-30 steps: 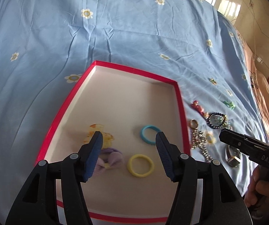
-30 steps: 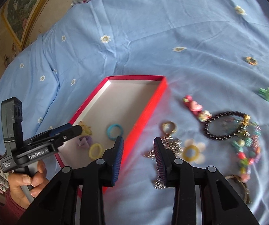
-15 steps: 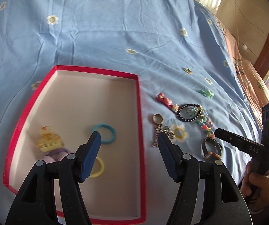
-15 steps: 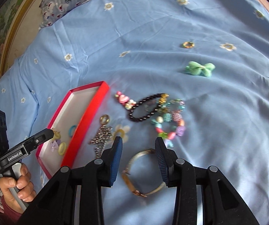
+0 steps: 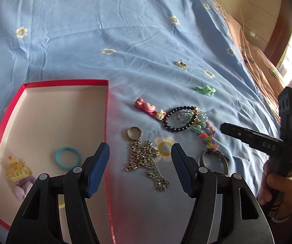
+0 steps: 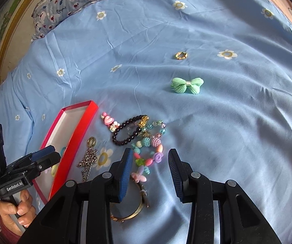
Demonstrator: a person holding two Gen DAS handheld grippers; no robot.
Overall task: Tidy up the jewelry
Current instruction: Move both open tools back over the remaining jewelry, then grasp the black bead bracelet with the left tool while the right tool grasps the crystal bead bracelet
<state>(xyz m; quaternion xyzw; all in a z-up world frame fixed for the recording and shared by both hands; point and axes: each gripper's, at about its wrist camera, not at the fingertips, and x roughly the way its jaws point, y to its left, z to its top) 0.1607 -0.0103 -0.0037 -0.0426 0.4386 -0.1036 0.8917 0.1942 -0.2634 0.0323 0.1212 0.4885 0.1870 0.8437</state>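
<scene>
A red-rimmed box [image 5: 106, 109] lies on the blue bedsheet and holds a blue hair ring [image 5: 67, 158], a yellow clip [image 5: 17, 169] and a purple bow [image 5: 22, 189]. My left gripper [image 5: 138, 162] is open over a silver chain [image 5: 146, 162], right of the box. My right gripper [image 6: 150, 164] is open above a colourful bead bracelet [image 6: 148, 144] and a gold watch [image 6: 133, 213]. A dark bead bracelet [image 6: 125, 132], a pink clip [image 6: 108, 120], a green bow [image 6: 186, 84] and a gold ring [image 6: 181, 55] lie loose on the sheet.
A patterned pillow [image 6: 74, 0] lies at the far end of the bed. A brown cover [image 5: 254, 57] runs along the bed's right side. The right gripper also shows in the left wrist view [image 5: 233, 131], and the left one in the right wrist view [image 6: 44, 158].
My left gripper has moved right, from over the box to over the chain. My right gripper has moved right and forward to over the bead bracelet. Both stayed open.
</scene>
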